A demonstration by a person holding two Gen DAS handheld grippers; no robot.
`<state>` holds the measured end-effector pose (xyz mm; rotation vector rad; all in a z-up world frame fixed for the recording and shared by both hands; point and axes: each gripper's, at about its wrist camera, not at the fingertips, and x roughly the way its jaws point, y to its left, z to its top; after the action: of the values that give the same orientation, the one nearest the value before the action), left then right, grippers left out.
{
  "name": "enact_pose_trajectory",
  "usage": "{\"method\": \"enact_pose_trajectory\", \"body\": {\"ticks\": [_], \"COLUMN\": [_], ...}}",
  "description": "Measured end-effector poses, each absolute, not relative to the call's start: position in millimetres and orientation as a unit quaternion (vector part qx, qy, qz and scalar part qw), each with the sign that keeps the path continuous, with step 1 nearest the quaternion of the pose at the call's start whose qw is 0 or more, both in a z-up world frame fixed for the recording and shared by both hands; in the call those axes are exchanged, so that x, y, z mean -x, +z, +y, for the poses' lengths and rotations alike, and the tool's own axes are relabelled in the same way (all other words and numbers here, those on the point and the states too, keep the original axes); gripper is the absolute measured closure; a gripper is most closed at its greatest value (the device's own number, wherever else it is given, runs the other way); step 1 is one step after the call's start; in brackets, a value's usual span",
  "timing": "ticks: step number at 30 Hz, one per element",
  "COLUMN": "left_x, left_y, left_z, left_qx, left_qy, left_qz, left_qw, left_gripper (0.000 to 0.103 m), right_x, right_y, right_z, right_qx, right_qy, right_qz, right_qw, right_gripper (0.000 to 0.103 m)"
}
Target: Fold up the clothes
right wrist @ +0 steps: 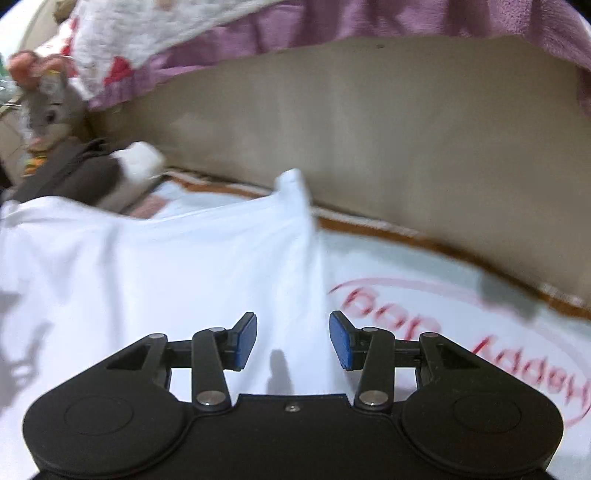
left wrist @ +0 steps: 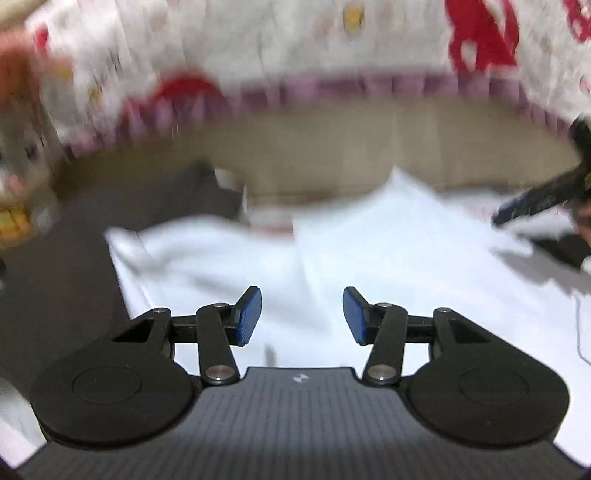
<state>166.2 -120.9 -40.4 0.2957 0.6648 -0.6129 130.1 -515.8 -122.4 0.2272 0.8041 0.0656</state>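
Note:
A white garment (left wrist: 369,258) lies spread and rumpled on the bed, blurred by motion in the left wrist view. My left gripper (left wrist: 302,315) hangs open above it, nothing between its blue pads. In the right wrist view the same white garment (right wrist: 166,266) fills the left half, its right edge bunched into a ridge that runs up to a peak. My right gripper (right wrist: 293,339) is open over that edge, its pads empty. The other gripper (left wrist: 543,195) shows at the right edge of the left wrist view.
A dark grey garment (right wrist: 81,173) lies at the back left beside a grey plush toy (right wrist: 48,110). A beige headboard (right wrist: 406,147) rises behind, draped with a patterned blanket with a purple hem (right wrist: 332,22). The bedsheet carries red lettering (right wrist: 461,332).

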Motion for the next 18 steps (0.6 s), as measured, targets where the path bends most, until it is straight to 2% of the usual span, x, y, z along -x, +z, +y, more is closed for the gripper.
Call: {"method": "enact_pose_trajectory", "body": {"ticks": [2,4,5,6,7,8,14,17,18], "left_x": [-176.5,-185.7,-189.8,-195.0,-196.3,-197.5,-197.7,-187.8,-180.9], "left_y": [-63.8,-84.2,-91.3,-96.2,-100.1,-104.0,-112.2,-96.0,-88.0], "left_z": [-127.4,-125.1,-118.9,-111.7,-106.4,-101.1,-80.9,-54.6,-45.4], "left_qx": [-0.185,-0.219,-0.215,-0.200,-0.190,-0.180,-0.142,-0.061,-0.041], "left_qy": [-0.261,-0.198,-0.165,-0.138,-0.131,-0.123,-0.126,-0.147,-0.153], "left_qz": [0.370,0.399,0.413,0.426,0.436,0.447,0.462,0.462,0.457], "left_qw": [0.872,0.868,0.870,0.871,0.870,0.868,0.866,0.872,0.875], "left_gripper": [0.055,0.060,0.064,0.075,0.082,0.083,0.084,0.076,0.070], "right_x": [-115.9,-104.2,-102.1,-100.2,-98.3,-94.4,-75.1,-58.0,-51.6], "right_y": [-123.1,-119.5,-118.3,-117.1,-115.9,-115.0,-106.3,-101.6,-99.8], "right_z": [-504.9,-491.9,-481.9,-471.9,-461.9,-451.9,-370.6,-320.8,-310.6], "right_qx": [-0.120,-0.129,-0.129,-0.128,-0.127,-0.126,-0.090,-0.047,-0.050], "right_qy": [0.048,0.065,0.071,0.078,0.084,0.089,0.177,0.204,0.202], "right_qz": [0.392,0.394,0.395,0.396,0.397,0.401,0.427,0.447,0.454], "right_qw": [0.911,0.908,0.907,0.906,0.905,0.903,0.882,0.870,0.867], "right_gripper": [0.054,0.054,0.054,0.054,0.054,0.054,0.051,0.050,0.050]}}
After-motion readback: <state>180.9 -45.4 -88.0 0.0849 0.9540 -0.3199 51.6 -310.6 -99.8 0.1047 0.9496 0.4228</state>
